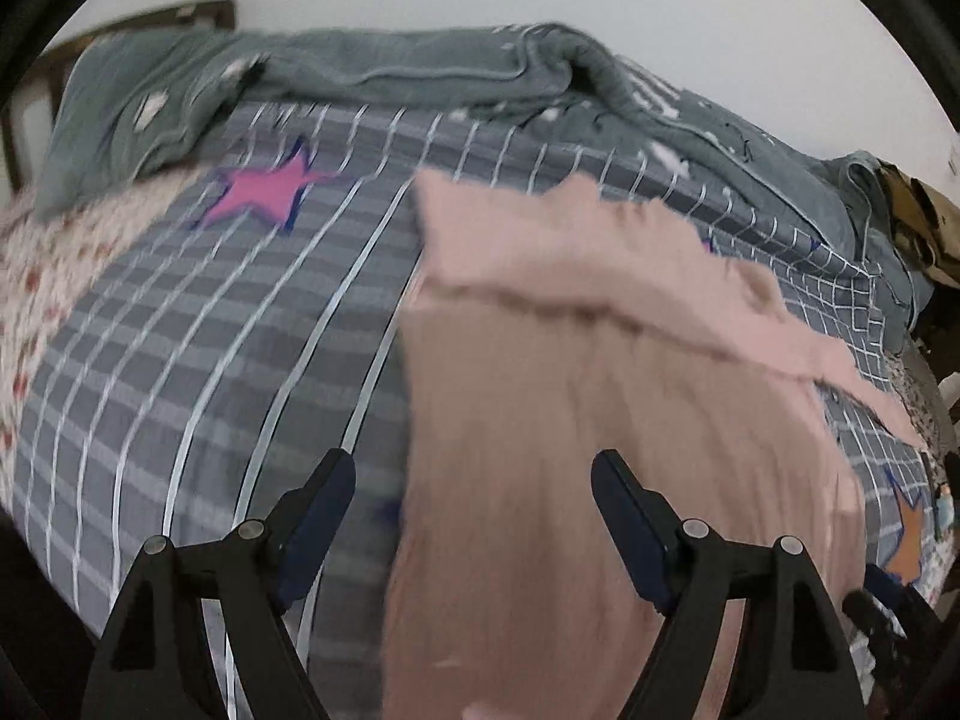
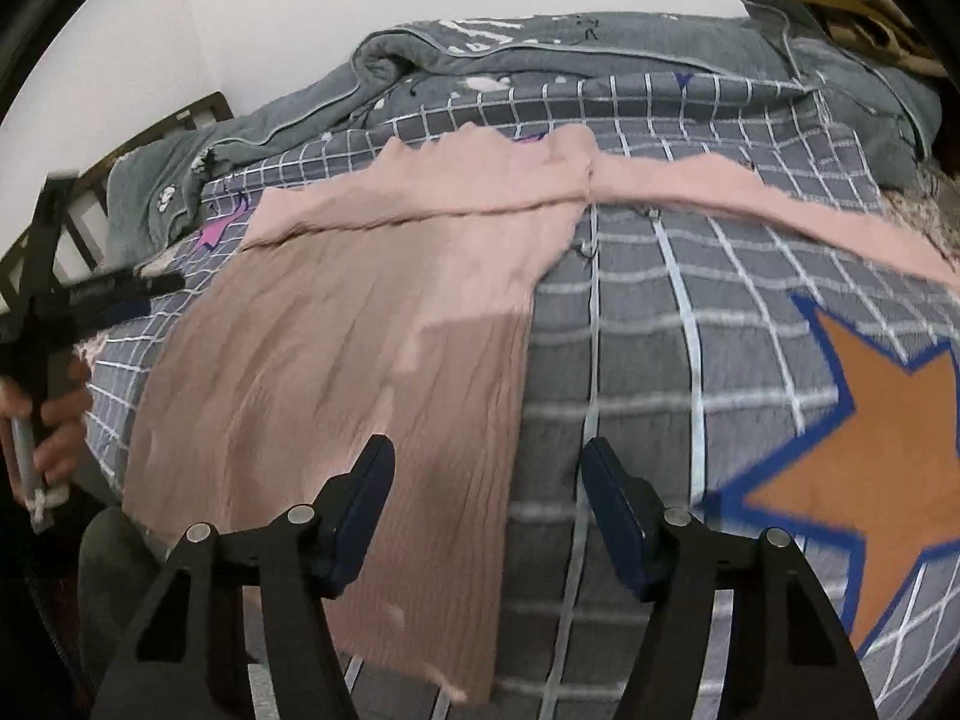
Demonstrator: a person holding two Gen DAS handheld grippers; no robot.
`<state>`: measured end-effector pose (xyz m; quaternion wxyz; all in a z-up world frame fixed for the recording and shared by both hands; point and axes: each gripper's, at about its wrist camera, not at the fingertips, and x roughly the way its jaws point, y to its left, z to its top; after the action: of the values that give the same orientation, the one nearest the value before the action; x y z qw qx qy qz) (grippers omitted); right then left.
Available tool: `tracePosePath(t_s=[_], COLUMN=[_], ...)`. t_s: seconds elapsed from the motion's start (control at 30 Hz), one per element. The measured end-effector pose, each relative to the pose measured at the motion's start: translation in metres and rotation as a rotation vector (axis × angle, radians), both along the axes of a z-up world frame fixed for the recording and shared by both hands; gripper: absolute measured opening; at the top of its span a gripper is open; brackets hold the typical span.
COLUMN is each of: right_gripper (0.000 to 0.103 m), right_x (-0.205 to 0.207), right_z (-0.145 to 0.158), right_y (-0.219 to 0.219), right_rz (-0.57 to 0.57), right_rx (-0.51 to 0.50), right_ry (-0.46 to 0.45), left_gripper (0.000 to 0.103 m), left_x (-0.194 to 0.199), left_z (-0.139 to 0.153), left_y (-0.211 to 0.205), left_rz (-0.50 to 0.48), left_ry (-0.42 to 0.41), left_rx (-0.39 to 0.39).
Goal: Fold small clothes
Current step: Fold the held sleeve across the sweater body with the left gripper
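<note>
Count: one pink ribbed garment (image 2: 336,360), two grippers, one checked grey bedsheet (image 2: 648,372), one grey quilt (image 2: 540,54) bunched along the far edge by the wall, one pillow (image 1: 120,114) in matching grey at the headboard end. Star prints on the sheet: one pink star (image 1: 264,195) and one orange star (image 2: 876,474) shown clearly; a third, bluish, peeks out behind the garment's top edge, too blurred to confirm.

Garment: lies spread flat on the sheet, long body running toward the cameras, one sleeve folded across its upper part, the other sleeve (image 2: 780,210) stretched out sideways to the right in the right wrist view.

Left gripper (image 1: 474,462): jaws spread wide, nothing pinched. The garment's left edge runs up between the two fingers; the right finger hangs over pink cloth, the left finger over bare sheet. No contact with the cloth can be made out. Frame is motion-blurred. In the right wrist view the same tool (image 2: 90,294) shows at the far left, held by a hand (image 2: 54,420), off the garment's left side.

Right gripper (image 2: 489,450): jaws apart, narrower than the left's, nothing between the pads. The garment's right edge passes between the fingers; the left finger is over pink cloth, the right over sheet. Fingertips appear just above the fabric, not pressing it.
</note>
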<state>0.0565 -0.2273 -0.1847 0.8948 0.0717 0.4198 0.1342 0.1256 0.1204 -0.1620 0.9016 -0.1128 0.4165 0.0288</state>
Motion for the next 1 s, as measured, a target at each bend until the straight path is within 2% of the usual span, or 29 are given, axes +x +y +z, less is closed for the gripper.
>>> tracePosePath(t_s=[0.13, 0.33, 0.43, 0.5, 0.6, 0.63, 0.67, 0.7, 0.73, 0.77, 0.9, 1.0], right_gripper=[0.057, 0.056, 0.056, 0.056, 0.056, 0.054, 0.047, 0.041, 0.023, 0.009, 0.004, 0.004], right_x=[-0.021, -0.031, -0.036, -0.038, -0.039, -0.038, -0.037, -0.037, -0.037, -0.037, -0.051, -0.055], right_z=[-0.003, -0.01, -0.019, -0.023, -0.026, -0.027, -0.026, -0.025, -0.024, -0.022, -0.005, -0.006], right_y=[0.0, 0.012, 0.017, 0.019, 0.026, 0.028, 0.032, 0.033, 0.034, 0.034, 0.012, -0.003], right_rz=[-0.026, -0.009, -0.027, -0.038, -0.051, -0.052, -0.042, -0.029, -0.017, -0.012, -0.079, -0.074], right_rx=[0.015, -0.008, -0.024, -0.032, -0.06, -0.075, -0.082, -0.073, -0.061, -0.058, -0.037, -0.034], right_ry=[-0.017, 0.023, 0.038, 0.041, 0.035, 0.038, 0.044, 0.046, 0.045, 0.04, -0.064, -0.039], left_gripper=[0.072, 0.065, 0.056, 0.047, 0.043, 0.034, 0.024, 0.02, 0.009, 0.009, 0.007, 0.007], left_x=[-0.034, -0.07, -0.076, -0.077, -0.073, -0.071, -0.068, -0.068, -0.068, -0.07, -0.077, -0.081], left_z=[-0.021, -0.039, -0.048, -0.051, -0.052, -0.054, -0.057, -0.058, -0.056, -0.054, -0.05, -0.052], left_y=[0.012, 0.016, 0.012, 0.01, 0.005, 0.003, 0.001, -0.001, -0.002, -0.002, 0.012, 0.027], left_rz=[0.002, -0.042, -0.076, -0.106, -0.138, -0.142, -0.146, -0.154, -0.168, -0.175, -0.16, -0.156], left_ry=[0.038, 0.05, 0.046, 0.054, 0.061, 0.075, 0.095, 0.099, 0.085, 0.073, 0.056, 0.065], left_rx=[-0.029, -0.047, -0.016, -0.024, -0.014, -0.004, 0.003, 0.004, 0.009, 0.014, 0.025, -0.048])
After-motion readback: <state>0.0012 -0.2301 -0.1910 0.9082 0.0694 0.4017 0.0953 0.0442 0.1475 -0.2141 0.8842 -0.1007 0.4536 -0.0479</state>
